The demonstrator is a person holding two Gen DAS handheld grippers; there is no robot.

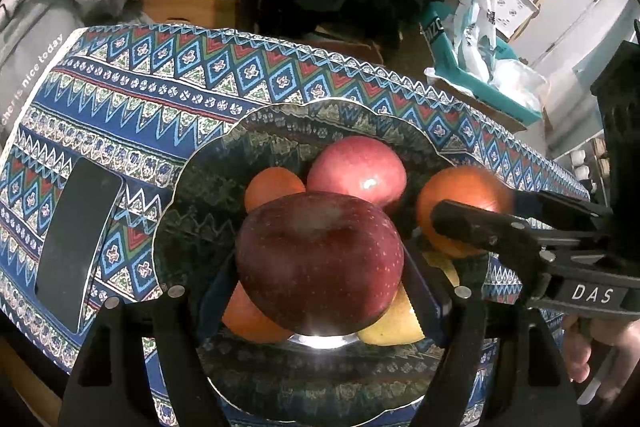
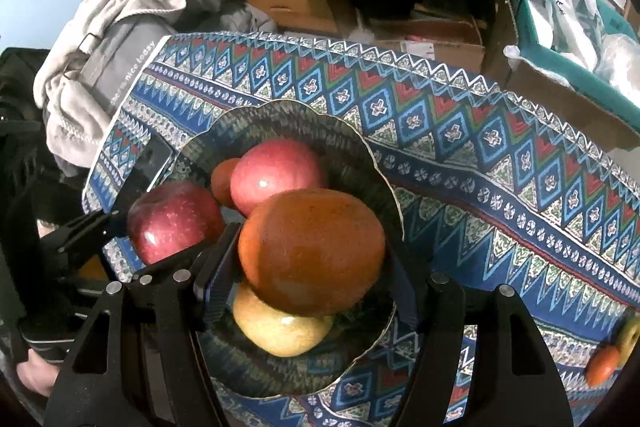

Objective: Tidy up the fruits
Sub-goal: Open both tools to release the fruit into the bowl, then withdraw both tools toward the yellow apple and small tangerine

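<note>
Two hand-held tools are hovering over a glass plate [image 1: 192, 187] on a patterned surface [image 1: 160, 75], each carrying fruit in to group it with an apple [image 1: 356, 171], oranges and a yellow fruit [image 2: 280, 331] already lying there. The left tool [image 1: 320, 291] is gripping a dark red apple [image 1: 320, 259], jaws fairly wide around it. The right tool [image 2: 312, 287] is clamping a large orange [image 2: 312, 251] between its pads. Both are pointing steeply down, side by side. A phone [image 1: 76, 239] is lying beside the plate; more fruit [image 2: 612, 355] is waiting at the surface's edge.
</note>
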